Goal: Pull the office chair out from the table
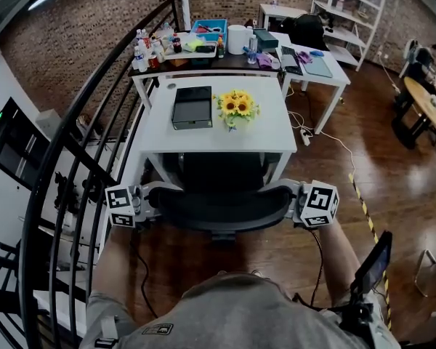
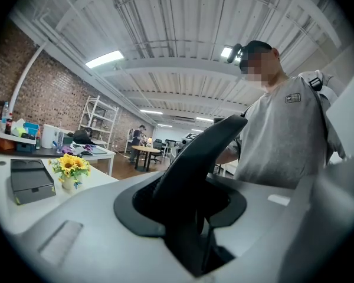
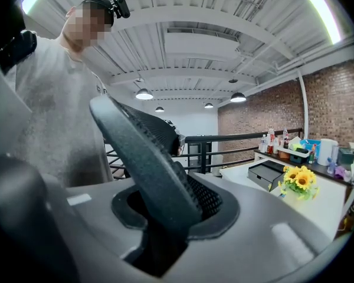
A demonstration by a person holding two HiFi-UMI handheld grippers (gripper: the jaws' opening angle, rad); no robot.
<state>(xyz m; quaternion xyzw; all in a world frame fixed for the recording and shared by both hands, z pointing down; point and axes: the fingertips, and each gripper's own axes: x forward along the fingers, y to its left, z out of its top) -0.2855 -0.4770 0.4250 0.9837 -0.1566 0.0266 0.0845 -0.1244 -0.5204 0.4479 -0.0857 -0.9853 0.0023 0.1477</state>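
Observation:
The black office chair stands tucked under the white table [image 1: 203,140], its seat [image 1: 221,171] partly beneath the tabletop. Its curved mesh backrest [image 1: 218,206] faces me. My left gripper [image 1: 154,198] is shut on the backrest's left end, and my right gripper [image 1: 287,197] is shut on its right end. In the left gripper view the backrest edge [image 2: 194,158] rises from between the grey jaws of the left gripper [image 2: 189,229]. In the right gripper view the mesh edge [image 3: 147,152] is pinched the same way by the right gripper [image 3: 159,217].
A black box [image 1: 192,106] and a pot of sunflowers [image 1: 237,106] sit on the table. A black railing [image 1: 65,166] runs close on the left. A cluttered table [image 1: 203,57] and a white desk [image 1: 327,67] stand behind. A cable [image 1: 341,147] crosses the wood floor on the right.

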